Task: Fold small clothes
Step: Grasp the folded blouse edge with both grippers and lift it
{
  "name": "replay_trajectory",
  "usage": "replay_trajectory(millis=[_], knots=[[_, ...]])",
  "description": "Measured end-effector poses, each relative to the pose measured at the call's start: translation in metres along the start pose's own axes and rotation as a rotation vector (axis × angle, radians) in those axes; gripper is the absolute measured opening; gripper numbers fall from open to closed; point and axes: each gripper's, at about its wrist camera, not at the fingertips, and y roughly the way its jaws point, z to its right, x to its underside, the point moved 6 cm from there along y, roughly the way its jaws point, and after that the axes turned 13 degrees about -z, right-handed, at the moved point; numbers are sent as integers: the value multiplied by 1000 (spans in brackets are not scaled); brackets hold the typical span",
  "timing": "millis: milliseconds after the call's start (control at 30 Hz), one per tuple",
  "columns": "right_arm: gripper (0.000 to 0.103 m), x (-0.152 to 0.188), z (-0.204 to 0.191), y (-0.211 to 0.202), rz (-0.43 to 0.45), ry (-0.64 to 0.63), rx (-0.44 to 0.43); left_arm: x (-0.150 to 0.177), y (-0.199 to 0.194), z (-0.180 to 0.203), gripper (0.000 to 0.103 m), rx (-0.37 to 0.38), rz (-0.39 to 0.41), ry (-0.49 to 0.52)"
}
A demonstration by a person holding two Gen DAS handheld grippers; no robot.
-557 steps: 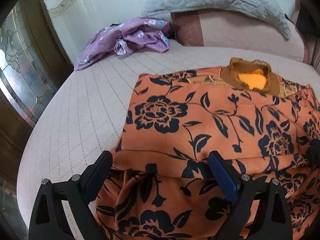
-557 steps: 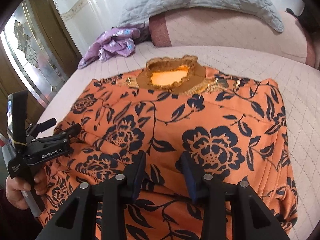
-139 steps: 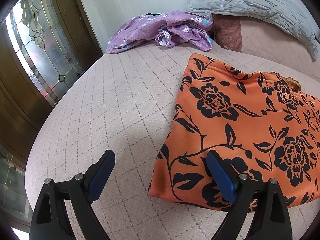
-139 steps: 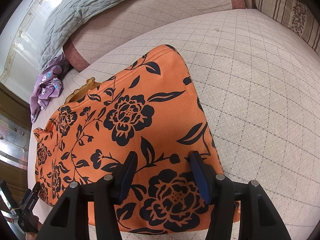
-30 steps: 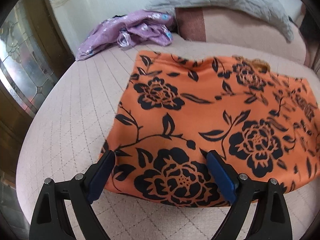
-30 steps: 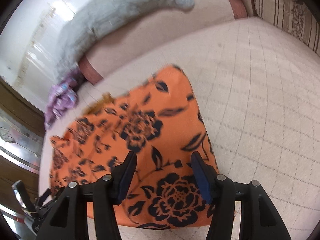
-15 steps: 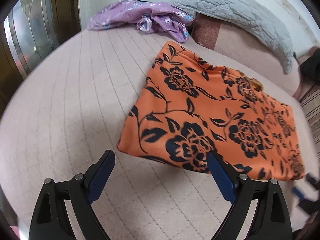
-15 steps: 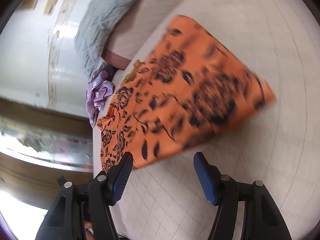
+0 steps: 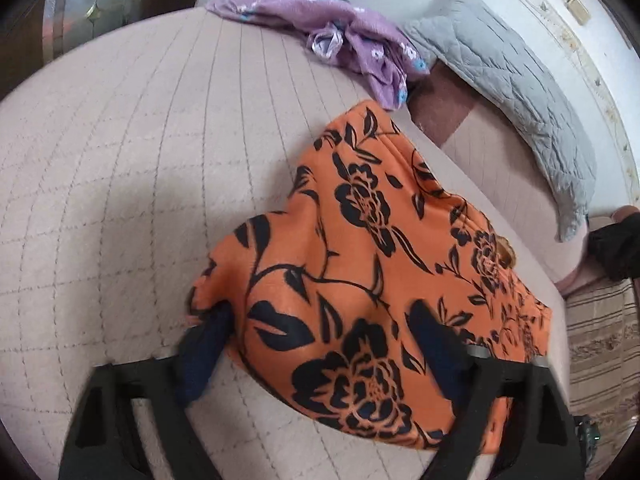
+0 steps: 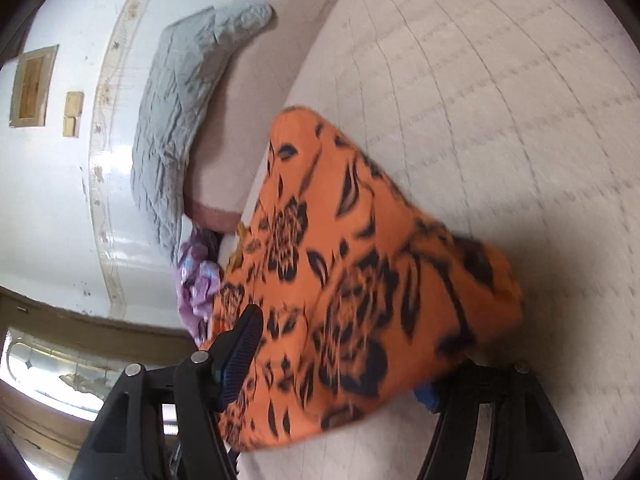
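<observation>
Left wrist view: the left tongs (image 9: 320,328) have just been closing astride the near edge of the folded orange floral garment (image 9: 380,248) on the bed (image 9: 120,160); whether the pads pinch it, I cannot tell.

Right wrist view: the right tongs (image 10: 344,364) (picture blurred) straddle its other edge, one finger under the cloth; grip unclear. An uneven lift could spill the fold.

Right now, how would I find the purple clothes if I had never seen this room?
Look at the big pale quilted bed. Up by the grey pillow lies the purple garment, crumpled in a heap. Unlike the orange flowered garment near the grippers, it is lilac with tiny pale flowers.
</observation>
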Motion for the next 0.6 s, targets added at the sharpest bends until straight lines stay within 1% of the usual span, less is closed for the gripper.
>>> replay_trajectory(millis=[33, 67, 100, 133, 200, 300, 400, 467, 533, 600], knots=[[57, -3, -2, 3, 18, -20, 14, 0, 1, 0, 58, -35, 12, 6], [46, -5, -3, 6, 32, -49, 60, -1, -1, 0, 53, -37, 20, 18], [22, -7, -1, 7, 32, -63, 91, -1, -2, 1, 43, -32, 29, 20], [21, -7, 3, 11, 19, -66, 110, -3, -4, 0, 39, -26, 37, 25], [20, -6, 2, 3, 38, -62, 95, -2, -13, 4, 31, -41, 59, 50], [19, -1, -17, -13, 82, -142, 89, 1, -32, 9, 26, -48, 100, 74], [18, 6, -39, -31, 116, -208, 79, 10, -49, 12, 24, -46, 116, 94], [18, 15, -50, -48, 136, -247, 84, 21, -62, 13, 24, -30, 94, 96], [18, 26, -57, -70, 166, -282, 95, 35, -70, 9, 24, -29, 71, 93], [18, 30, -58, -81, 175, -299, 113, 51, -63, -1, 26, -36, 27, 73]])
